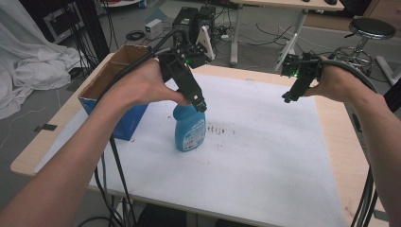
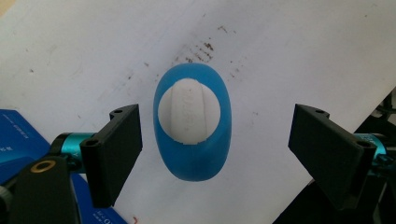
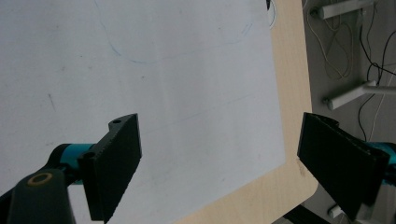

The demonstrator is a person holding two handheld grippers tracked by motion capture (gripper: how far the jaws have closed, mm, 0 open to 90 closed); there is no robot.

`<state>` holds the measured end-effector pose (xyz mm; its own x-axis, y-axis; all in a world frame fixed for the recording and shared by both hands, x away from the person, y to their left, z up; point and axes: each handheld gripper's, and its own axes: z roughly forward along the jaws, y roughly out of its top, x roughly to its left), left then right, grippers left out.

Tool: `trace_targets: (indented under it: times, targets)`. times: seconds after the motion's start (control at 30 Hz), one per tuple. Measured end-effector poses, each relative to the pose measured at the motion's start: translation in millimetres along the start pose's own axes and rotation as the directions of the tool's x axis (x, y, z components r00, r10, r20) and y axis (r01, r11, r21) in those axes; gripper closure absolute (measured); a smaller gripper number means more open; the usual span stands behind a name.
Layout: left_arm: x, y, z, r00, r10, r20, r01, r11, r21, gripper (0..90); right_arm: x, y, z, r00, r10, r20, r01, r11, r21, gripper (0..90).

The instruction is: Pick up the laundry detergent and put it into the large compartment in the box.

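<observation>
A blue bottle (image 1: 189, 130) with a white cap stands upright on the white sheet (image 1: 265, 156) near the table's middle left. My left gripper (image 1: 201, 105) hangs just above its top, pointing down. Seen from the left gripper view, the bottle (image 2: 194, 154) and its white cap (image 2: 188, 111) lie between the two jaws, which stand wide apart and touch nothing, so the left gripper (image 2: 215, 154) is open. My right gripper (image 1: 287, 97) is held above the sheet's far right part. It is open too (image 3: 219, 161), with only the sheet below it.
An open cardboard box (image 1: 111, 75) with a blue front stands at the table's left edge, close to the bottle. The wooden table edge (image 3: 289, 70) runs along the right of the sheet. Brown specks (image 1: 220, 130) mark the sheet beside the bottle. A stool (image 1: 371, 28) stands beyond.
</observation>
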<state>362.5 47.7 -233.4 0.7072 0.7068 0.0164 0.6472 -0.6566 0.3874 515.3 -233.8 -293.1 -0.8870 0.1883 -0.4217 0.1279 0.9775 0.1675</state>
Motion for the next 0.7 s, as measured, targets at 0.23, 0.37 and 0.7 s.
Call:
trace_targets:
  times: [0.23, 0.37, 0.7]
  targets:
    - [-2.3, -4.0, 16.1, 0.9997, -0.024, -0.005, 0.024, 0.9997, -0.01, 17.6, 1.4, 1.3, -0.9, 1.0, -0.008, 0.003, 0.008, 1.0, 0.001, 12.9]
    - [-2.7, -5.7, 24.0, 0.9993, -0.037, -0.006, 0.037, 0.9992, -0.014, 17.6, 1.6, 0.4, -2.4, 1.0, -0.007, 0.007, 0.007, 1.0, -0.003, 12.9]
    - [0.5, -8.6, 35.1, 0.9978, -0.061, -0.026, 0.061, 0.9981, 0.002, 17.6, 2.8, -1.0, -1.0, 1.0, -0.004, 0.001, 0.004, 1.0, -0.011, 12.9]
